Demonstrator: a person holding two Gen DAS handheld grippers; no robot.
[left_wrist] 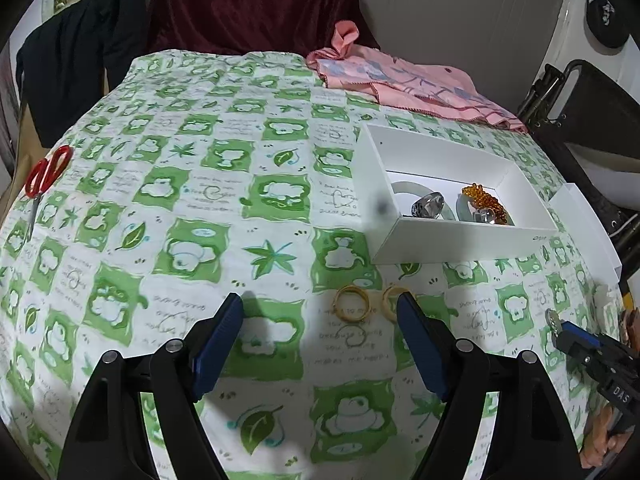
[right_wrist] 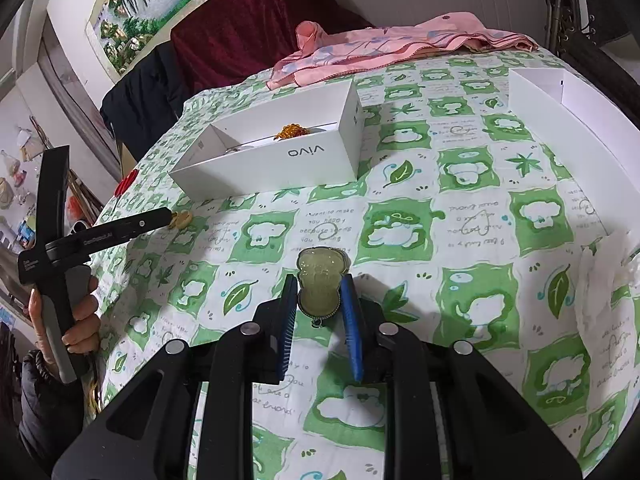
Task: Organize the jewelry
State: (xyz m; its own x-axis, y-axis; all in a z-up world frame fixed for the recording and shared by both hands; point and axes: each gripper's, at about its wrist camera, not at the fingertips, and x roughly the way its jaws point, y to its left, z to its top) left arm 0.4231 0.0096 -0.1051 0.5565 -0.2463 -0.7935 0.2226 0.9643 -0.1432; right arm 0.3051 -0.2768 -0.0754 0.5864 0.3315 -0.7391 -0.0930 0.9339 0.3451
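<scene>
The right gripper (right_wrist: 320, 292) is clamped on a pale green pendant (right_wrist: 321, 280) in a dark metal frame, low over the green-and-white tablecloth (right_wrist: 480, 240). The left gripper (left_wrist: 320, 312) hangs with its jaws wide apart just behind two gold rings (left_wrist: 354, 301) — the right-hand ring lies partly behind its right fingertip. Beyond them sits the open white box (left_wrist: 460, 244), holding amber beads (left_wrist: 482, 198) and a silvery piece (left_wrist: 430, 205). A pink cloth (left_wrist: 408, 84) lies behind the box, red scissors (left_wrist: 42, 182) far left, the box lid (right_wrist: 560, 120) to the right.
</scene>
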